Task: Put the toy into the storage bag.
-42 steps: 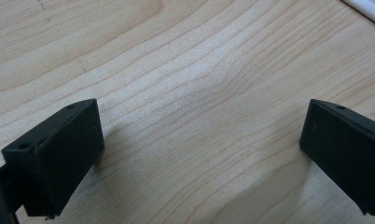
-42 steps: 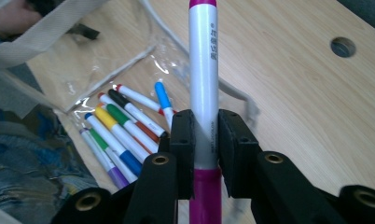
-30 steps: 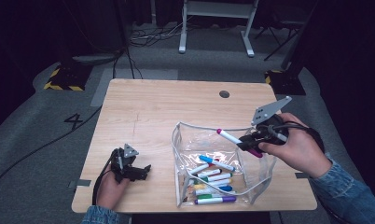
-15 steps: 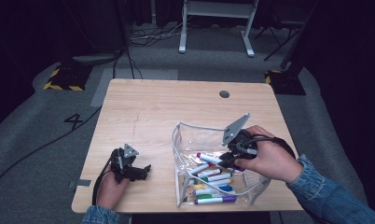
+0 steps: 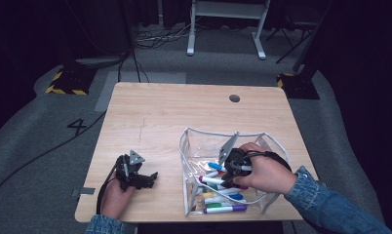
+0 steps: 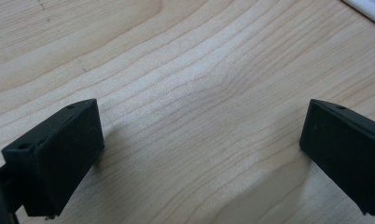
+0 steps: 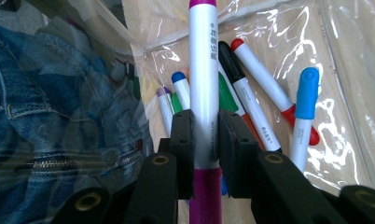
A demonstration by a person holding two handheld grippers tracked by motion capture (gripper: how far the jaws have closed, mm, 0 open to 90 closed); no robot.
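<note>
A clear plastic pouch [image 5: 194, 146] lies open on the wooden table [image 5: 174, 112] with several coloured markers [image 5: 223, 208] inside. My right gripper [image 5: 222, 176] reaches down into the pouch, shut on a white marker with magenta ends [image 7: 203, 79] that stands straight up between its jaws. Below it lie a red-capped marker [image 7: 260, 84] and a blue-capped marker [image 7: 303, 112]. My left gripper [image 5: 147, 179] rests on the table at the front left, left of the pouch. Its jaws stand wide open over bare wood [image 6: 199, 116], with nothing between them.
A round cable hole [image 5: 234, 98] sits near the table's far edge. A grey metal stand [image 5: 223, 19] is on the floor beyond the table. Through the pouch wall I see the person's jeans [image 7: 45, 116].
My right gripper has come down and to the left with the marker, from above the pouch's right rim into the pouch. The left gripper has stayed in place.
</note>
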